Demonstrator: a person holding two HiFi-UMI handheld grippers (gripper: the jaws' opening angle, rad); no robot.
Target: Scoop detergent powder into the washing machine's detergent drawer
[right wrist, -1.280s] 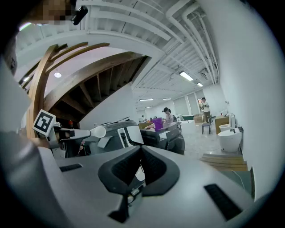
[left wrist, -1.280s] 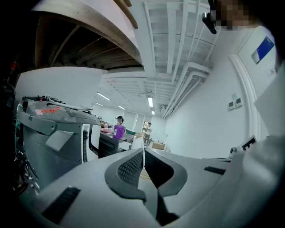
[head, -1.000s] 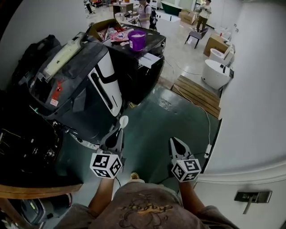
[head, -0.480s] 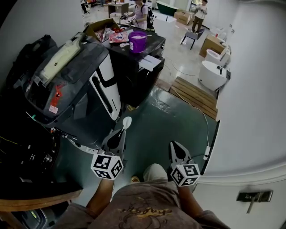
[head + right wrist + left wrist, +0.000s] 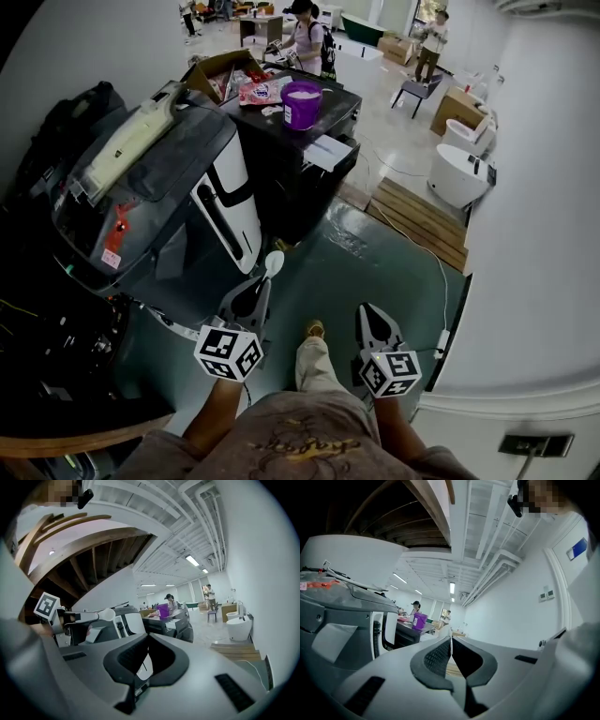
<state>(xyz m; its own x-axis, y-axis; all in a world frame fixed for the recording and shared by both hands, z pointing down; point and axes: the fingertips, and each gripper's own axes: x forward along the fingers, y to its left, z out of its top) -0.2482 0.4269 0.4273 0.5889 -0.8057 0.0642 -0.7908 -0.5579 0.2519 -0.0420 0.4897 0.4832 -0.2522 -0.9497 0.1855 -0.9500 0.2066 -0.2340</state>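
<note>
My left gripper (image 5: 255, 291) hangs low in front of me, pointing forward over the green floor (image 5: 375, 253). Its fingers are clenched on the handle of a white scoop (image 5: 273, 264). In the left gripper view the two dark pads press together, and only the scoop's thin white edge shows between them. The scoop's round bowl sticks out past the fingertips. It is near the white front panel (image 5: 228, 202) of the dark grey washing machine (image 5: 141, 178), which stands to my left. From the right gripper view the scoop lies about level, with the machine behind it.

My right gripper (image 5: 367, 311) is beside the left one but apart from it, also pointing forward over the floor. Its fingers are closed on each other with nothing between them. My leg (image 5: 314, 366) shows between the two grippers.

Beyond the washing machine stands a dark tabletop (image 5: 336, 94). It carries a purple tub (image 5: 302, 105) that looks pale at the top and sits well apart from the scoop. Beside the tub lie a red-and-white packet (image 5: 253, 92) and an open cardboard box (image 5: 211, 70). A person (image 5: 307, 37) stands at the tabletop's far side. Off to the right are a wooden pallet (image 5: 417, 214) and a white tub-shaped fixture (image 5: 457, 173), and a white cable (image 5: 439, 272) runs along the floor by the wall.
</note>
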